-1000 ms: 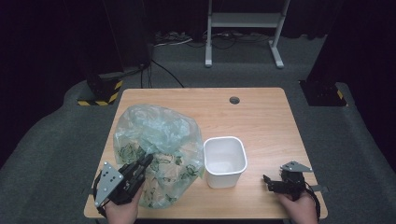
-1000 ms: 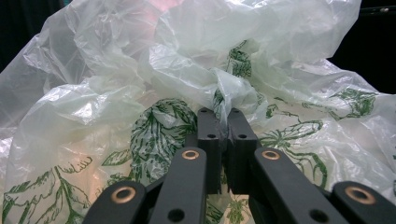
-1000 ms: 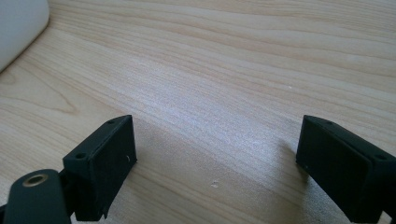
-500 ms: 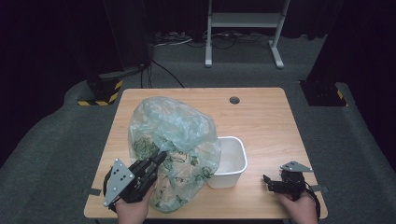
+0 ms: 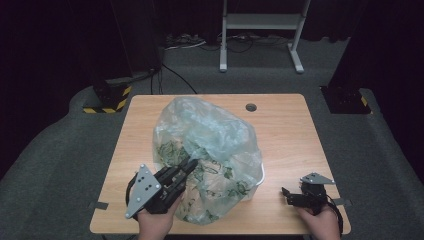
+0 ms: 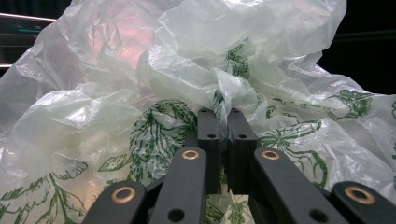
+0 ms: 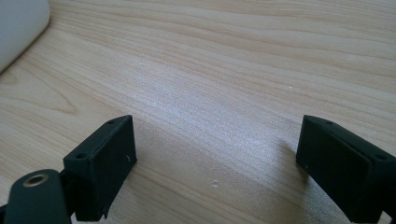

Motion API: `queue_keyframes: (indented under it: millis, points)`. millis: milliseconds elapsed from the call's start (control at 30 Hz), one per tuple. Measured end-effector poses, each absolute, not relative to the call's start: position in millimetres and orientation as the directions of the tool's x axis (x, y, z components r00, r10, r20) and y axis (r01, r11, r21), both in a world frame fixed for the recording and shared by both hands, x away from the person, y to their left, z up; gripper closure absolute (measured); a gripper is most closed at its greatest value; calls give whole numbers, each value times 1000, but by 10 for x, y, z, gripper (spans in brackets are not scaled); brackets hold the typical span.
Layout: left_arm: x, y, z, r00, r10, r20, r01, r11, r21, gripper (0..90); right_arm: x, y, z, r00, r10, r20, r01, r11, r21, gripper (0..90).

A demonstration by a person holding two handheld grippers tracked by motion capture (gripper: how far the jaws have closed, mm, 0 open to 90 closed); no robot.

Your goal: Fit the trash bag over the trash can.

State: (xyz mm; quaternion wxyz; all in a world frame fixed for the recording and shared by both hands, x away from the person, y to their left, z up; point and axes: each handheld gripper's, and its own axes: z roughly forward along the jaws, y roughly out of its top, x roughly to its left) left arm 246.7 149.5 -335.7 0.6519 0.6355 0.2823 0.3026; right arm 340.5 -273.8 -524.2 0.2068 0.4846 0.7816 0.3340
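A: Why is my left gripper point(image 6: 223, 122) pinched tight on the plastic bag point(image 5: 207, 150)?
B: To drape it over the white bin point(image 7: 18, 28); my right gripper point(image 7: 215, 154) rests wide open, empty, on the table point(image 5: 290, 130)

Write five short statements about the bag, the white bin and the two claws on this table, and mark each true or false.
1. The left claw is shut on a fold of the plastic bag. True.
2. The right claw grips the bag's edge. False: its jaws stand wide apart over bare wood of the table, with nothing between them.
3. The bag is plain black. False: it is translucent, with a green leaf print.
4. In the high view the bag covers most of the white bin, leaving a sliver at the bag's right edge. True.
5. The right claw rests near the table's front right corner. True.
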Motion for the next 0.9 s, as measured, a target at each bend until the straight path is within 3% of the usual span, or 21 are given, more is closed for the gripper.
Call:
queue_keyframes:
  millis: [700,900]
  points:
    - [2885,819,-3346,732,678,66,-6,-90,996,854,3405,-2739,-5242,-441,898,6,622,301,723,118]
    - [2980,819,-3454,721,690,60,34,-121,992,777,3405,-2738,-5242,-442,897,2,621,305,722,118]
